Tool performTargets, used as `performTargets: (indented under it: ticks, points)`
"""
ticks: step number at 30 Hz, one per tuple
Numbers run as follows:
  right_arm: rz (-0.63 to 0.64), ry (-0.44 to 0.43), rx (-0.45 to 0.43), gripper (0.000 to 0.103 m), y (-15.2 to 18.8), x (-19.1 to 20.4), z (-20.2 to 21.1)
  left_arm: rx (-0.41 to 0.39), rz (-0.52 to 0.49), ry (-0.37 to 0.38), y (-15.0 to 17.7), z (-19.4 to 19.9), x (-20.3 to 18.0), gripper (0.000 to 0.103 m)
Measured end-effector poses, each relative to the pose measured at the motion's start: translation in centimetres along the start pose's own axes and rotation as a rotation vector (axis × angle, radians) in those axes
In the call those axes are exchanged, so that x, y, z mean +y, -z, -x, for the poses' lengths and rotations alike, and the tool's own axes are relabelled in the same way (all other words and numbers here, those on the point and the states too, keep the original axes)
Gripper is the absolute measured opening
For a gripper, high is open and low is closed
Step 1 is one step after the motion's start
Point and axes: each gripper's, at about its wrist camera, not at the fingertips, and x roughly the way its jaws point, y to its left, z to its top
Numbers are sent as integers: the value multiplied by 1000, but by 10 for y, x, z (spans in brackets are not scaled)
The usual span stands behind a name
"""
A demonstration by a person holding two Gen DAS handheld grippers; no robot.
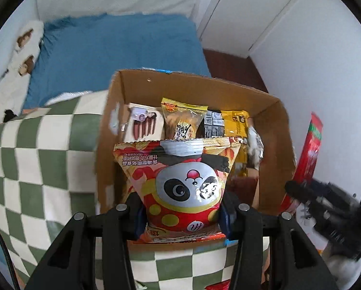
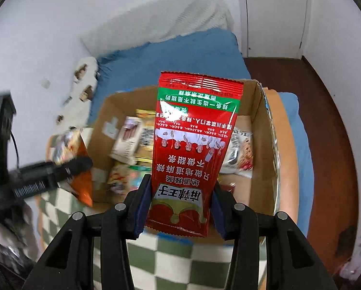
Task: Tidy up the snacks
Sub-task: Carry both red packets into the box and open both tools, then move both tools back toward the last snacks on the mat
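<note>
My left gripper [image 1: 181, 213] is shut on a panda snack bag [image 1: 180, 181] and holds it upright over the near edge of an open cardboard box [image 1: 192, 82]. My right gripper [image 2: 180, 207] is shut on a red snack packet [image 2: 192, 149], held upright over the near side of the same box [image 2: 260, 111]. Several snack packs lie in the box: a pale stick-snack box [image 1: 144, 123], a yellow bread pack [image 1: 182, 120] and a black and yellow pack [image 1: 226, 123]. The right gripper [image 1: 325, 198] with the red packet [image 1: 310, 149] shows right of the box. The left gripper [image 2: 59, 169] shows left of the box.
The box stands on a green and white checkered blanket [image 1: 35, 169] on a bed with a blue sheet [image 1: 120, 46]. A white wall [image 1: 313, 48] and white doors [image 2: 274, 17] stand beyond. Dark wood floor [image 2: 325, 120] lies to the right.
</note>
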Motion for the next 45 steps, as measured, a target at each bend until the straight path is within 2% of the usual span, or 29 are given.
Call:
performTargets:
  ticks: [4,8,13,19,21,22,23,24,25,29,35,45]
  points:
    - [-24,-4,86,47,-13,-14,-38,68,17,23,-20,-32,-4,44]
    - [-28,-5,139,47,-8,-19,-63,129,6,59,-29,-60,-19,44]
    - [-30,-2,174,47,-4,-23,-79,184,-32,40,-35,-88,-37,44]
    - [-40,-25,199,48,-3,-24,-93,214,-27,34,-40,-106,-41,45]
    - [-45,-34,226,53,-2,-25,-101,232,-20,27,-42,-111,-39,48]
    - [-51,-37,248,60,-2,-27,-106,236,-22,18,-43,-114,-40,59]
    - [-60,-32,263,78,-2,-29,-110,233,-25,2,-43,-114,-39,75]
    - [-67,-24,267,91,-1,-31,-112,225,-31,-12,-45,-114,-40,81]
    - [-70,-21,265,91,-1,-33,-113,214,-36,-16,-46,-112,-40,85]
    - [-81,-2,254,91,-1,-36,-110,187,-47,-25,-46,-108,-41,90]
    - [-91,16,205,95,0,-39,-90,116,-68,-54,-37,-80,-44,90]
    - [-48,126,47,95,20,-38,-37,-101,-95,-167,19,-12,-38,90]
